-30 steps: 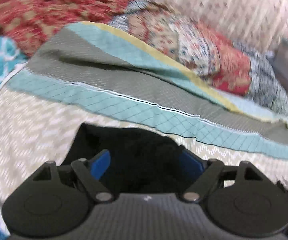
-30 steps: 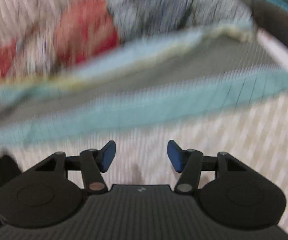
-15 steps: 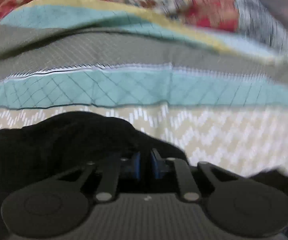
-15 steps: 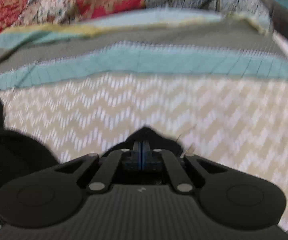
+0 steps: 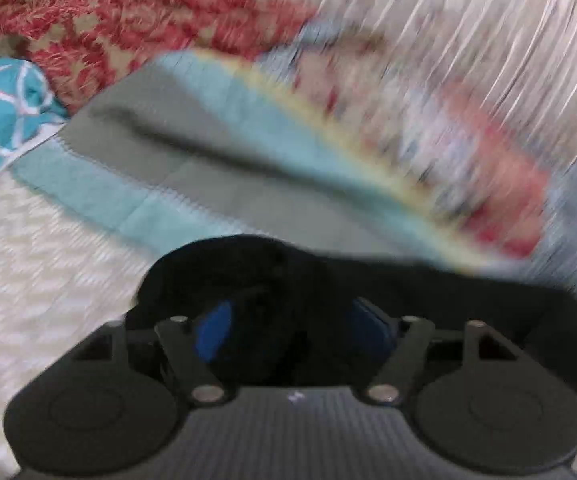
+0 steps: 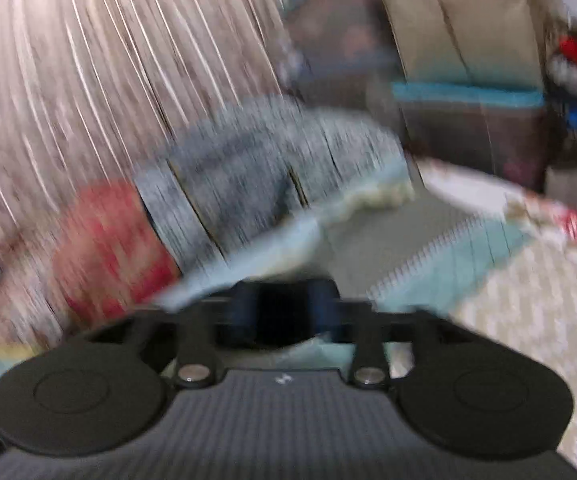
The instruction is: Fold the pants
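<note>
Working on a bed (image 5: 28, 248) with chevron cover, striped quilt (image 5: 216, 168), curtain (image 6: 68, 80) behind.
Left claw (image 5: 294, 332) released over black pants (image 5: 428, 292); right claw (image 6: 284, 314) gapped around dark fabric, grip unclear.

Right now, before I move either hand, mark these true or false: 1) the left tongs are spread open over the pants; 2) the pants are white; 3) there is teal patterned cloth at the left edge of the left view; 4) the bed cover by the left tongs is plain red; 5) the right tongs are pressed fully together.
1) True: the left tongs stand wide apart, with the black pants under and between them.
2) False: they are black.
3) True: a teal cloth with a white lattice lies there.
4) False: the bed cover is cream with a pale zigzag.
5) False: the right tongs show a gap filled by something dark; the blur hides whether they grip it.
</note>
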`<state>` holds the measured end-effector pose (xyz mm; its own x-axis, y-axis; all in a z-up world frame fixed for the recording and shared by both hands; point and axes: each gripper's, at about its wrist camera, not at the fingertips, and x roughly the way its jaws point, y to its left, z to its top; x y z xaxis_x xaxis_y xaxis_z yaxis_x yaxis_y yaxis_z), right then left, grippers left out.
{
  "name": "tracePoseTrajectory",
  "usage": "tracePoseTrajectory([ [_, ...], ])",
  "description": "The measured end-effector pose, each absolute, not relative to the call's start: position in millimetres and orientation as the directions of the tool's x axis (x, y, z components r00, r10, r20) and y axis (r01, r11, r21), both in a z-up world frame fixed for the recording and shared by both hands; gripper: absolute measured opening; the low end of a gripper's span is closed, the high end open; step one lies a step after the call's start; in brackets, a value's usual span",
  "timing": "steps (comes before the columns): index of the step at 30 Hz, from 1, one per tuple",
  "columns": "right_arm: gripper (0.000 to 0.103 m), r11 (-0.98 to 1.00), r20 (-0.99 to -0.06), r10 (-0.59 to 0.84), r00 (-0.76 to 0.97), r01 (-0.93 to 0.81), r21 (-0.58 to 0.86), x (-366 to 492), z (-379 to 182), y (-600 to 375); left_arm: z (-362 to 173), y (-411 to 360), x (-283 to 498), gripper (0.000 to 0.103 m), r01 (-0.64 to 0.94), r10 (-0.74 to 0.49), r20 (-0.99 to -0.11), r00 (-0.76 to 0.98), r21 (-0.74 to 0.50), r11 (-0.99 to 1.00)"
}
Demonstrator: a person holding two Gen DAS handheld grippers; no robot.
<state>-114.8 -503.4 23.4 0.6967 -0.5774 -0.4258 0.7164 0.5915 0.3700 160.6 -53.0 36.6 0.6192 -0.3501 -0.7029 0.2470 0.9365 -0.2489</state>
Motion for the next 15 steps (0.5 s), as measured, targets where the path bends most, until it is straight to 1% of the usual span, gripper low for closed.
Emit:
tracePoseTrajectory([
  [1,0.053,0.59,-0.444,-0.573,0.689,0.723,0.36,-119.5,18.1,-503.9,30.0,-51.6,155.2,0.065,0.263,-0.347,-0.715,0.607,-0.232,0.937],
  [2,0.052,0.596,-0.455,-0.558,0.694,0.717,0.362,-130.9,10.9,-504.1,25.1,-44.6,146.6,0.066,0.277,-0.362,-0.719,0.593,-0.24,0.931],
  [4,0.052,0.609,-0.467,-0.517,0.718,0.691,0.388,-141.3,-3.4,-502.7,21.4,-20.7,127.7,0.071,0.274,-0.39,-0.714,0.581,-0.279,0.92],
  [5,0.052,0.612,-0.468,-0.505,0.725,0.683,0.398,-148.4,-4.5,-491.4,25.1,-7.2,132.0,0.073,0.269,-0.4,-0.71,0.58,-0.297,0.916],
  [9,0.053,0.607,-0.465,-0.472,0.749,0.659,0.444,-211.4,-18.4,-446.8,25.3,68.7,103.1,0.096,0.186,-0.395,-0.682,0.616,-0.362,0.913],
  [11,0.053,0.576,-0.479,-0.448,0.755,0.654,0.491,-256.6,-41.9,-431.7,17.9,108.1,79.7,0.097,0.106,-0.377,-0.688,0.62,-0.402,0.909],
  [13,0.053,0.533,-0.493,-0.437,0.753,0.658,0.532,-283.5,-60.6,-417.9,4.8,140.4,59.4,0.1,0.034,-0.397,-0.694,0.601,-0.473,0.88],
  [15,0.053,0.483,-0.512,-0.422,0.748,0.664,0.571,-304.3,-74.2,-398.5,-6.5,158.8,51.3,0.1,-0.022,-0.431,-0.691,0.58,-0.542,0.84],
])
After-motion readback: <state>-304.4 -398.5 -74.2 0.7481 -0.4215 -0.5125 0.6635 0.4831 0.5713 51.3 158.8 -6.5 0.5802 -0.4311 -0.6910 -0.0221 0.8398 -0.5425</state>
